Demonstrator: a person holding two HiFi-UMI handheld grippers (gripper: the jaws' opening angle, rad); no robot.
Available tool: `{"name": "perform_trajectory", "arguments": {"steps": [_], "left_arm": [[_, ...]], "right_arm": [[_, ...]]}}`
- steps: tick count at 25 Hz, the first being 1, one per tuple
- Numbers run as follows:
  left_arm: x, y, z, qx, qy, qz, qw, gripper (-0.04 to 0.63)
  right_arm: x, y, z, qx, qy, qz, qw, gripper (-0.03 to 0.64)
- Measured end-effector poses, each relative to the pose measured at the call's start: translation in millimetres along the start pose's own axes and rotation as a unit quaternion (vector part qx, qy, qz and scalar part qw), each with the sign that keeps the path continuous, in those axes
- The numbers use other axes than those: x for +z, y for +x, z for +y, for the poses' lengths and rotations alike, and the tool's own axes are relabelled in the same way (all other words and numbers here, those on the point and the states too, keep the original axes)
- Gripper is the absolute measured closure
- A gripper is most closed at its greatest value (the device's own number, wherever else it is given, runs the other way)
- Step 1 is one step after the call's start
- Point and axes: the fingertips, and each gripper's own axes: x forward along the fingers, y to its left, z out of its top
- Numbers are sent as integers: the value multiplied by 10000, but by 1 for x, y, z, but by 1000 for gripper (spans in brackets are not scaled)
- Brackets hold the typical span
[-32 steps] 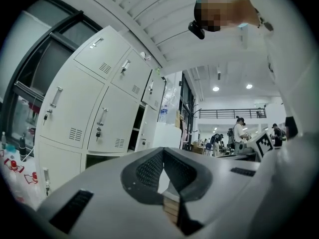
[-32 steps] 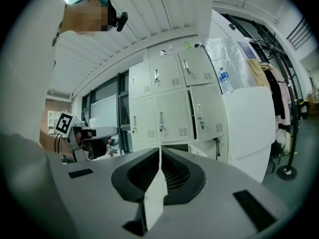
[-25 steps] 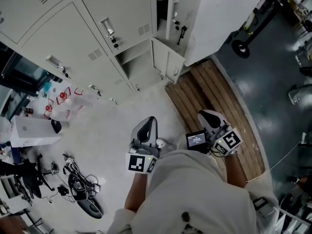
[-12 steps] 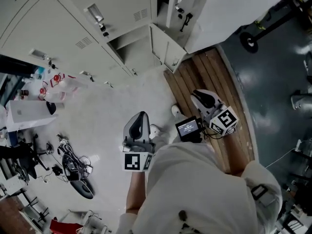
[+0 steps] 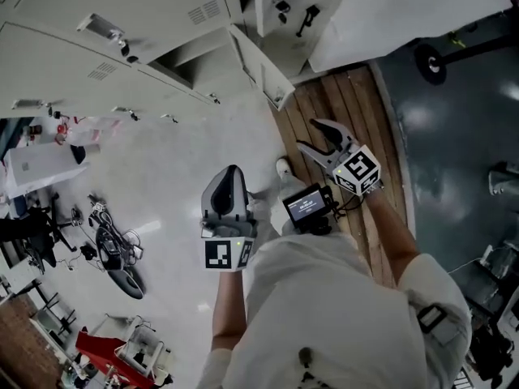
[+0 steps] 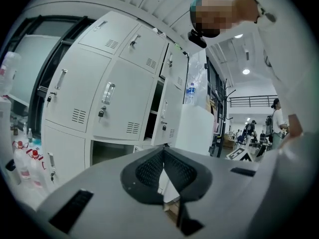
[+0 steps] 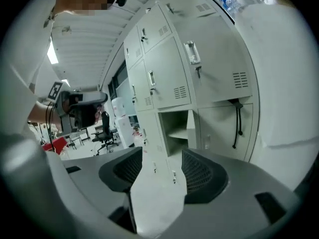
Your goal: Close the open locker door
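A: Where is the open pale grey metal locker door (image 5: 258, 73)?

B: In the head view it is near 12 o'clock, in the bottom row of the pale grey metal locker bank (image 5: 146, 10). It stands out at an angle from the locker front, its free edge toward the brown wooden plank platform (image 5: 350, 108). The open compartment (image 5: 193, 59) lies at the door's 9 o'clock.

A: And the right claw?

B: The right grey two-jaw gripper (image 5: 315, 136) hangs over the planks, with the door at its 11 o'clock and clearly apart from it. Its jaws are spread wide with nothing between them. In the right gripper view the gap shows only pale floor and the foot of the lockers. The compartment, with a shelf inside, is at 12 o'clock.

A: The left one?

B: The left grey two-jaw gripper (image 5: 230, 175) is over the white floor (image 5: 162, 177), at 8 o'clock from the right one and near the person's pale shoe (image 5: 282, 168). Its jaws are together, pads meeting at the tips, and it holds nothing. The door is at its 1 o'clock, well apart.

A: Anything between the two grippers?

B: A small black screen (image 5: 306, 205), lit, sits just beside the right gripper's marker cube. A bulky white block (image 5: 405, 10) stands at the door's 2 o'clock, next to the lockers.
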Motion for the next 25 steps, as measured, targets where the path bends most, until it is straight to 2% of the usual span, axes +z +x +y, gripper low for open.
{"name": "perform_trajectory", "arguments": {"steps": [6,13,19,25], "left_arm": [[-15,43,-19,17,-2,29,10000,588],[-49,76,-29,-110,-123,207,9996,588],[-83,87,-31,-175,-189,528,9983,588],[-99,94,-26,-194,-174,697,9972,588]], "right_arm": [[-48,28,-48,246,29,297,9993,387],[-101,76,-76,490,-253,603,9967,387],[-125,119,-109,681,-227,581,9957,387],[-127,138,-115,1189,-454,698,9894,388]]}}
